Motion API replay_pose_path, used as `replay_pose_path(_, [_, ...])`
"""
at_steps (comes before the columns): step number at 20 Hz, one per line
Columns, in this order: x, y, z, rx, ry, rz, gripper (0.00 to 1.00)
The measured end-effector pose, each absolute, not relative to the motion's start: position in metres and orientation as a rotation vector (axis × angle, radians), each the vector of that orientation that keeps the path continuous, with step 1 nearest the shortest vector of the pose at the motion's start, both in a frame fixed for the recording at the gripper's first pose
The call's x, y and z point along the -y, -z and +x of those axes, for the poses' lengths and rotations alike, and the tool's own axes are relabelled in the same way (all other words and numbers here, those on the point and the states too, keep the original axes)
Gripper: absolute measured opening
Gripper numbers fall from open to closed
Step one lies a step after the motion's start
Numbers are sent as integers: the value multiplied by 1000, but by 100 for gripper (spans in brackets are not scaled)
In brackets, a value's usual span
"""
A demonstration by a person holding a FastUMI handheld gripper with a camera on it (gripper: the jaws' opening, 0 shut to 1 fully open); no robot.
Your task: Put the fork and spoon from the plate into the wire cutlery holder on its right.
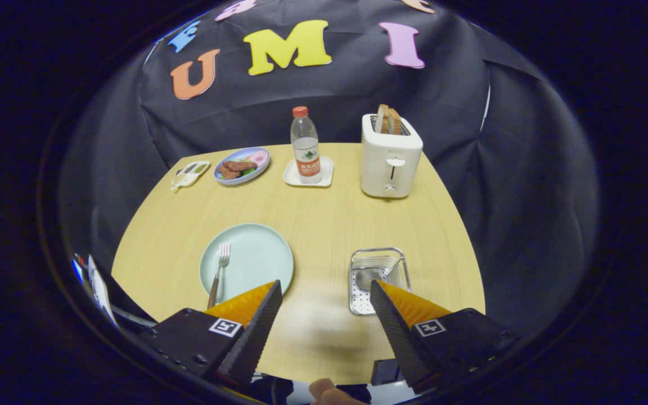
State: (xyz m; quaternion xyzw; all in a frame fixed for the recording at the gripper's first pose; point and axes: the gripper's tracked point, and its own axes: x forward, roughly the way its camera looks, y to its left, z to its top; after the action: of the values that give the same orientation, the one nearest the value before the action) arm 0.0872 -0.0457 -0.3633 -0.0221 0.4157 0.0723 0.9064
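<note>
A pale green plate (256,253) lies on the wooden table just ahead of the left finger. A metal fork (219,270) rests on its left part, tines pointing away from me. To the plate's right stands the wire cutlery holder (379,277) on a perforated metal tray, partly behind the right fingertip. The spoon (367,278) lies inside the holder, bowl facing me. My gripper (325,288) is open above the bare table between plate and holder, with nothing between its fingers.
At the table's far side stand a white toaster (390,157) with bread slices, a water bottle (306,146) on a white coaster, a blue plate of food (242,165) and a small white dish (190,173). A fingertip (324,391) shows at the table's near edge.
</note>
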Motion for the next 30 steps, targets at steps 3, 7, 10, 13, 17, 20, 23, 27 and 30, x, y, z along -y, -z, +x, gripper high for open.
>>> replay_pose_path(3, [14,377,79,-884,-137,-32,95])
replay_pose_path(7, [-35,397,68,-928,-197,-14,94])
replay_pose_path(10, [-69,414,64,-940,-214,-16,95])
replay_pose_path(13, [-104,430,62,-940,-254,-17,96])
replay_pose_path(17, [-133,453,67,-926,-239,-12,93])
replay_pose_path(20, [-148,468,75,-921,-214,29,85])
replay_pose_path(23, [-160,480,84,-938,-190,96,80])
replay_pose_path(27, [-172,496,92,-978,-179,156,66])
replay_pose_path(30, [-175,502,90,-1016,-163,208,52])
